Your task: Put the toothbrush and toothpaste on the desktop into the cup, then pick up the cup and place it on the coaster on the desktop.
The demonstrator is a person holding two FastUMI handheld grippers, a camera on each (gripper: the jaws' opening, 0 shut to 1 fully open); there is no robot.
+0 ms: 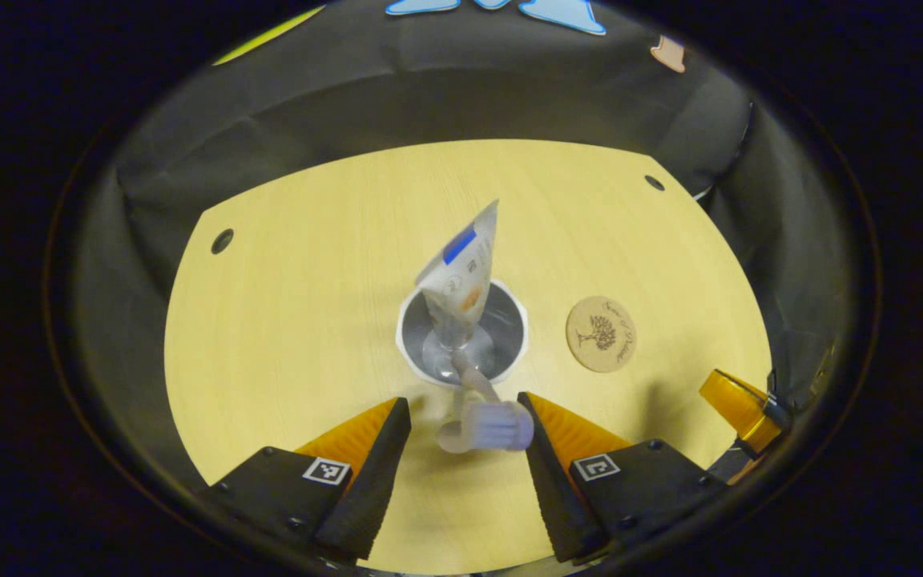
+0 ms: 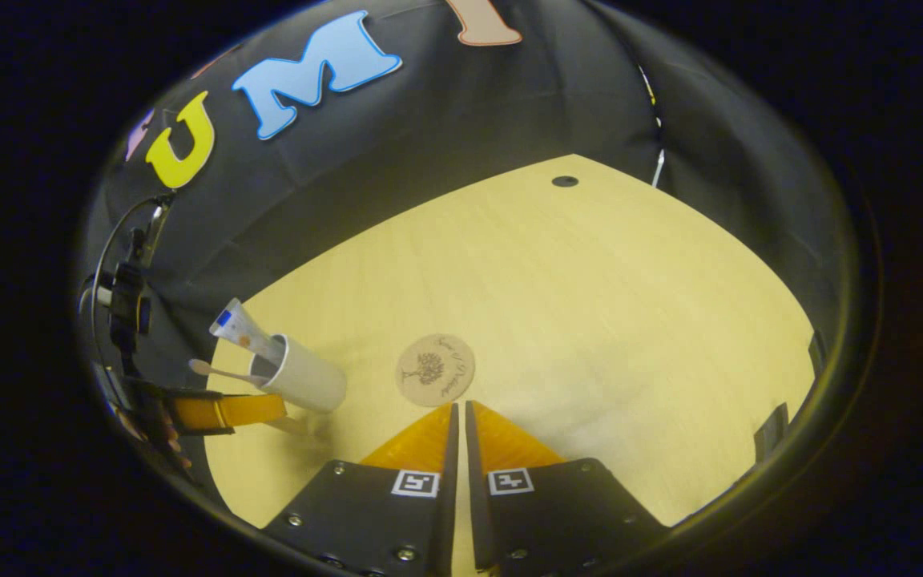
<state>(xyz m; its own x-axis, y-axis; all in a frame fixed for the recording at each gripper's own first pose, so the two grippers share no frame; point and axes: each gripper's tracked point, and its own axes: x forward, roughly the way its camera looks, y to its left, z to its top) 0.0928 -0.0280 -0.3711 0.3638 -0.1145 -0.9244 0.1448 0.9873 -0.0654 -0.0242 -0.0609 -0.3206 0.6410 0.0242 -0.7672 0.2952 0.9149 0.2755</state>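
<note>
A white cup (image 1: 509, 308) stands mid-table, seen from above between my fingers. A toothpaste tube (image 1: 461, 272) leans inside it, crimped end up. The toothbrush (image 1: 485, 425) also stands in the cup, its bristled head rising close to the camera between the fingers of my left gripper (image 1: 463, 405), which is open. In the right gripper view the cup (image 2: 305, 375) holds the toothpaste (image 2: 237, 327) and toothbrush (image 2: 213, 371), with the left gripper (image 2: 225, 410) beside it. My right gripper (image 2: 459, 410) is shut on nothing, just short of the round cork coaster (image 2: 435, 369).
The coaster (image 1: 601, 333) lies on the table right of the cup. The wooden tabletop (image 1: 285, 320) has small round holes near its far corners. Black cloth walls close the booth around it. The right gripper's finger (image 1: 738, 409) shows at the lower right.
</note>
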